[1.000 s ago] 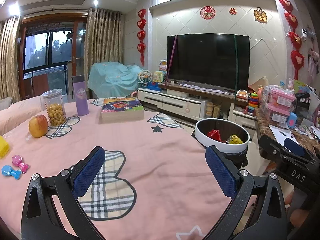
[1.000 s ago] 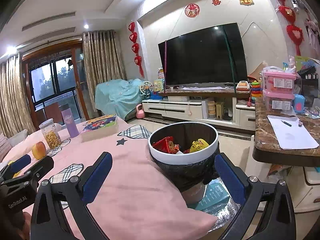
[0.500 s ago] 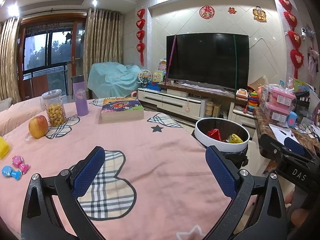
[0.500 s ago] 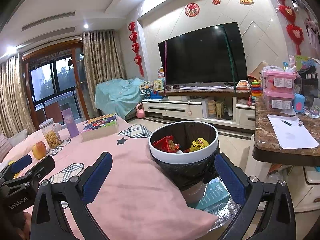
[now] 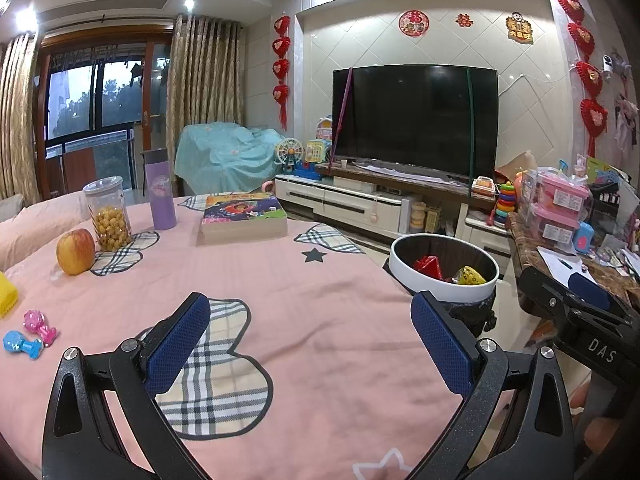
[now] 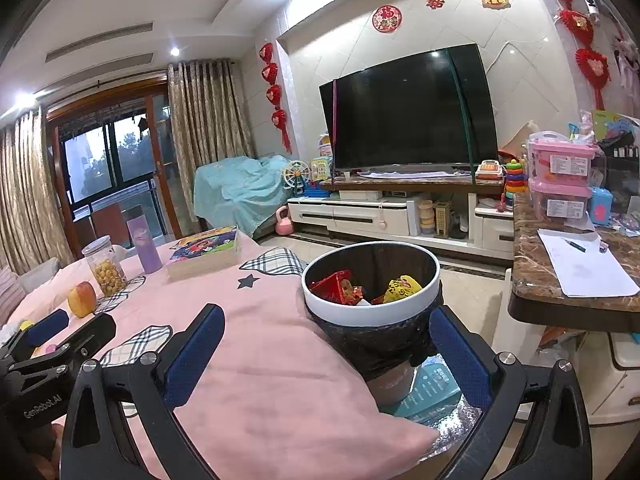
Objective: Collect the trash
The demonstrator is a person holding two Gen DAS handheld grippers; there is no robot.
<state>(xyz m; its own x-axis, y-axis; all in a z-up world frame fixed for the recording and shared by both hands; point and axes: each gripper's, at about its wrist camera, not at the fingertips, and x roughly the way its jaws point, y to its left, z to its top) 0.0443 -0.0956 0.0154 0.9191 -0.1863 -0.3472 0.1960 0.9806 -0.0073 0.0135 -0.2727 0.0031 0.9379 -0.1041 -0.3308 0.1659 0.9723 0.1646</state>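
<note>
hovering unchanged over the last second, left gripper (image 5: pixel 310 344) and right gripper (image 6: pixel 328 356) both spread empty; wrappers (image 6: pixel 340 286) binned (image 6: pixel 372 316), collection seemingly done.

Pink-clothed table (image 5: pixel 320 304) — apple (image 5: pixel 75 251), snack jar (image 5: pixel 107 213), purple bottle (image 5: pixel 160 190), book (image 5: pixel 244 216), toys (image 5: pixel 30 334).

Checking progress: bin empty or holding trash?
Holding trash: the bin contains a red wrapper and a yellow wrapper; not full.

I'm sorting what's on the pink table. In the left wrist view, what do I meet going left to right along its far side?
Apple → snack jar → purple bottle → book → trash bin, just off the table's edge.
</note>
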